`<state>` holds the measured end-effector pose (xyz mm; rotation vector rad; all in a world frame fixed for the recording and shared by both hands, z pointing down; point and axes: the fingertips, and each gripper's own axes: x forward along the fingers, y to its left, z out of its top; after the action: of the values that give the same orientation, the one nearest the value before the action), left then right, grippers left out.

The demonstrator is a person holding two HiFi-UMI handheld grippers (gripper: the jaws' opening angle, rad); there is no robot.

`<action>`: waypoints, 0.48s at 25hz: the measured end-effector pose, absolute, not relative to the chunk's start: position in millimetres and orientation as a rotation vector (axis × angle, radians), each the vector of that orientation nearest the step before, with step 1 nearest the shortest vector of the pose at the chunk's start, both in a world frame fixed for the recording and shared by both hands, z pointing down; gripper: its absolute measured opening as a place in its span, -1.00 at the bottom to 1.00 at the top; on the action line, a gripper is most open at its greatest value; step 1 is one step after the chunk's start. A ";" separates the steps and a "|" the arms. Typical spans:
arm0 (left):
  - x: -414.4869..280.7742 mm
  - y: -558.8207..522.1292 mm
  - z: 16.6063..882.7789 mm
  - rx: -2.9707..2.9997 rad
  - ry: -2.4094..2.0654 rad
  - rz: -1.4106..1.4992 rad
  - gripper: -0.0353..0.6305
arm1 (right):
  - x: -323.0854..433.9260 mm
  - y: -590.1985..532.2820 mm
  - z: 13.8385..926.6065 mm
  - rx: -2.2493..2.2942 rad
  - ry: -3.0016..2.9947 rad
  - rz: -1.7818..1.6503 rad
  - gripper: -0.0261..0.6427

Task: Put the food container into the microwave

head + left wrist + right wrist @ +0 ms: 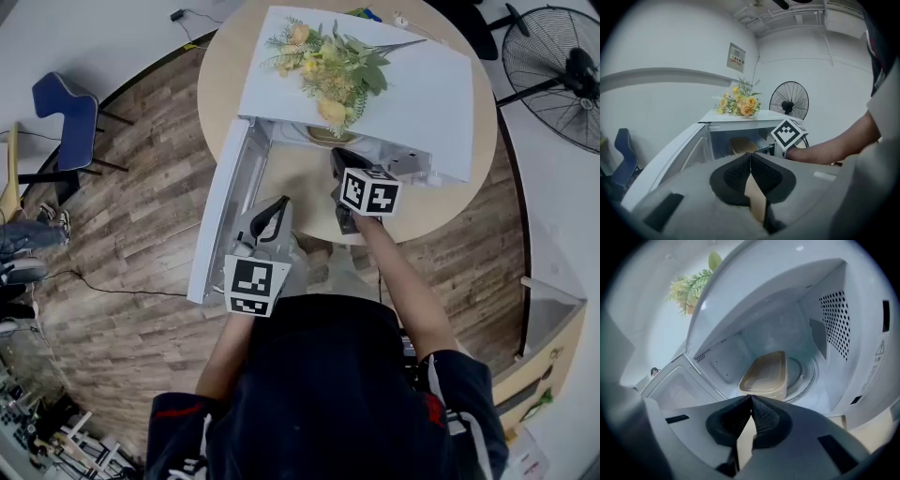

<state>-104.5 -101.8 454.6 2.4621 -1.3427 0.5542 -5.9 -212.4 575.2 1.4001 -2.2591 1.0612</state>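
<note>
The beige food container [766, 372] lies inside the open white microwave [412, 103], on the glass turntable [806, 376]. It shows partly under the microwave's top edge in the head view [328, 137] and through the opening in the left gripper view [742, 145]. My right gripper [751, 398] is shut and empty, just in front of the container at the cavity mouth [339, 159]. My left gripper [750, 155] is also shut and empty. It hangs lower left, in front of the opening near the open door [278, 206].
The microwave door [217, 214] swings open to the left. A bunch of yellow flowers [328, 64] lies on the microwave's top. The round wooden table [281, 178] carries the microwave. A standing fan [561, 67] is at the right, a blue chair [64, 111] at the left.
</note>
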 end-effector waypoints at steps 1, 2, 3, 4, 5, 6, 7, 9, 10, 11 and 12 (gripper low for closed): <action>-106.1 -102.9 451.0 2.463 -1.355 0.546 -0.84 | -6.8 -209.7 569.8 1.388 -2.274 1.049 -0.89; -107.8 -104.2 447.0 2.462 -1.367 0.534 -0.84 | -8.1 -206.5 563.6 1.374 -2.291 1.037 -0.89; -109.5 -105.3 443.2 2.461 -1.380 0.521 -0.84 | -9.8 -203.0 556.9 1.358 -2.310 1.019 -0.89; -111.0 -106.3 439.6 2.461 -1.392 0.512 -0.84 | -11.8 -199.1 549.9 1.341 -2.329 0.992 -0.89; -112.0 -107.1 436.3 2.464 -1.402 0.507 -0.84 | -14.0 -195.2 542.9 1.323 -2.346 0.959 -0.89; -112.5 -107.8 433.0 2.469 -1.411 0.503 -0.84 | -16.2 -191.3 536.0 1.303 -2.363 0.927 -0.89; -112.8 -108.5 429.4 2.475 -1.418 0.498 -0.84 | -18.4 -187.5 529.1 1.285 -2.379 0.899 -0.89; -113.3 -109.8 421.2 2.489 -1.434 0.487 -0.84 | -22.5 -180.1 514.9 1.254 -2.411 0.856 -0.89; -113.6 -110.6 416.8 2.499 -1.442 0.482 -0.84 | -24.3 -176.8 507.3 1.242 -2.428 0.834 -0.89; -114.0 -111.7 412.3 2.509 -1.449 0.477 -0.84 | -25.9 -173.7 499.4 1.232 -2.445 0.811 -0.89; -114.4 -112.7 407.5 2.519 -1.456 0.471 -0.84 | -27.3 -170.8 491.3 1.222 -2.462 0.789 -0.89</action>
<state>-114.4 -112.7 407.5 2.5191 -1.4561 0.4707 -27.3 -170.8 491.3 1.2220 -2.4619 0.7892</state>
